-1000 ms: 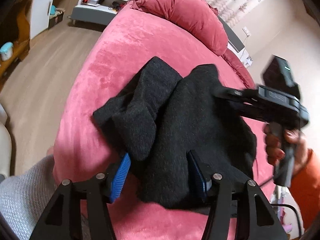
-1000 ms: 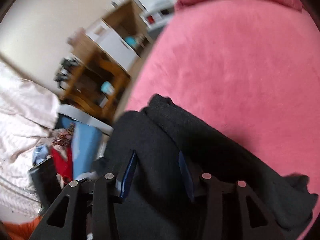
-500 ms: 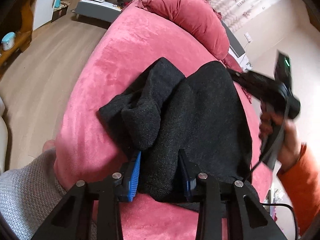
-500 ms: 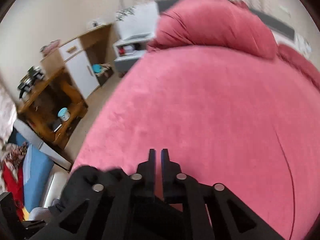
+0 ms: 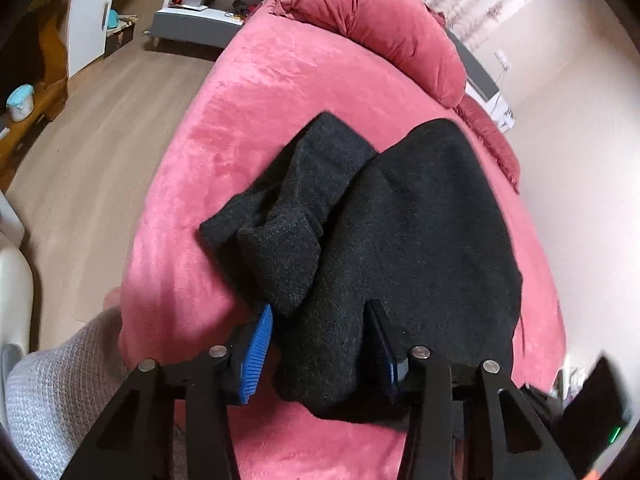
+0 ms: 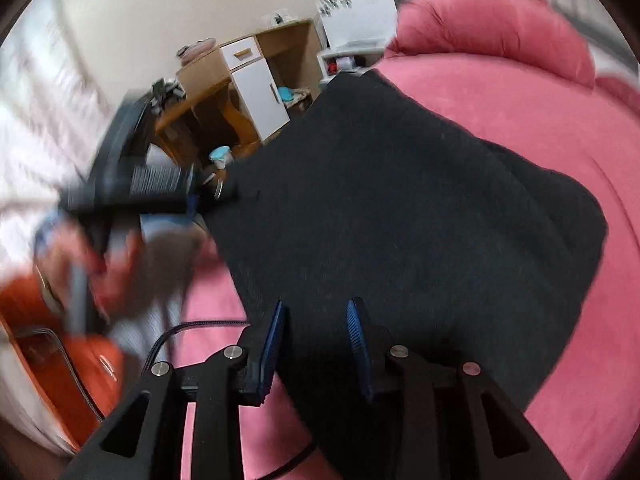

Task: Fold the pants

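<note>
The black pants (image 5: 400, 232) lie on the pink bed (image 5: 248, 128), directly ahead of both pairs of tongs, their near edge at the fingertips. In the left wrist view the garment's long axis runs away from the tongs toward the rolled pink pillow (image 5: 384, 24). The broad main panel lies to the right, and a bunched, doubled-over leg end (image 5: 288, 216) lies to its left.

The left tongs (image 5: 320, 344) stand spread, with a thick fold of the near edge sitting between the blue ribbed pads (image 5: 256, 348). Whether they press on the cloth cannot be told. The right tongs (image 6: 316, 340) are also parted, over the near right part of the cloth. The dark fabric fills the gap between their fingers, but no pinch is evident.

Each hand is at its own side of the near hem, so neither is clearly nearer. The left one seems better seated for a grip. The likely next move is to close on this edge and carry it forward along the long axis.

The pants are a thick, fuzzy knit, soft and limp, bulky where layered. The bed cover is a plush velvet that may drag on the knit.
</note>
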Tool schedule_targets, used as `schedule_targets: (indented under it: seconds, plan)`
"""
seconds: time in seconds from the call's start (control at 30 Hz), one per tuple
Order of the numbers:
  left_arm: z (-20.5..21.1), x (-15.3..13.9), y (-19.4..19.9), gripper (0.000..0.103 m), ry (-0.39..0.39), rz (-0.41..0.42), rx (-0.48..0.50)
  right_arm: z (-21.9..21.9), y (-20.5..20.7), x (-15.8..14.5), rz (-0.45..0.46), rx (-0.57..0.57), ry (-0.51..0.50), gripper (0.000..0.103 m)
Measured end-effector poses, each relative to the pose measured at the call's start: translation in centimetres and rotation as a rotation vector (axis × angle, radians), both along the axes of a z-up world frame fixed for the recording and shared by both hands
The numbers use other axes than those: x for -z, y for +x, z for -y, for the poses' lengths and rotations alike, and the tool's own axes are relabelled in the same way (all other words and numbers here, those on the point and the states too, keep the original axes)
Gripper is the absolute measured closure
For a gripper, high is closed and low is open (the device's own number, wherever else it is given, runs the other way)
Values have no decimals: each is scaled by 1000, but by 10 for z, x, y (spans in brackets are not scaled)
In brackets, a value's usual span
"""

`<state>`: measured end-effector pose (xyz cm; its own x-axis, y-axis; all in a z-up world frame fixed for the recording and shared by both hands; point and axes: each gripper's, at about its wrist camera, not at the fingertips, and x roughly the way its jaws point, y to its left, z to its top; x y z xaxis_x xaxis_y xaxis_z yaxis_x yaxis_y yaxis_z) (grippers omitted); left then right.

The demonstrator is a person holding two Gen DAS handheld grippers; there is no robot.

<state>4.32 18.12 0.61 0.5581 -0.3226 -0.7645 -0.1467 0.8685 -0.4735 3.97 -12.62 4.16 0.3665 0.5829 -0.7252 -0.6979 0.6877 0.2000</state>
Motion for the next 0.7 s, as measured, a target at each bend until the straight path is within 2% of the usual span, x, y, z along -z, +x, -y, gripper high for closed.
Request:
schedule_targets:
  seconds: [0.07, 0.1, 0.17, 0.23, 0.27, 0.33, 0.37, 0.47, 0.57, 0.6, 0.63, 0.7]
  plan:
    - [2, -2, -1, 55, 2, 1, 8, 9, -20, 6, 101, 24, 12, 68]
    - [0, -4, -2, 55, -6, 0, 15, 14, -23, 7, 104, 49, 26, 65]
    - [-2, -14, -3, 55, -17, 26, 20, 21, -24, 2, 69, 76, 29, 64]
    - [-3, -27, -1, 53, -19, 87, 26, 29, -22, -4, 36, 91, 43, 63]
    - [-2, -36, 1, 51, -11, 122, 36, 38, -18, -10, 3, 125, 85, 63]
    - [4, -52, 10, 43, 46, 172, 53, 58, -13, -18, -29, 210, 155, 62]
    - [11, -60, 19, 38, 101, 194, 70, 68, -10, -20, -38, 268, 191, 61]
    - [35, -65, 56, 15, 250, 207, 160, 94, 6, -21, -71, 453, 237, 52]
    - [60, -46, 97, 15, 426, 164, 235, 107, 26, -14, -108, 585, 211, 51]
    - [67, -39, 107, 15, 464, 140, 262, 112, 33, -11, -116, 617, 220, 50]
    - [72, -30, 115, 15, 484, 113, 290, 118, 41, -10, -128, 648, 232, 50]
    - [78, -19, 125, 15, 457, 89, 324, 128, 60, -2, -175, 703, 274, 50]
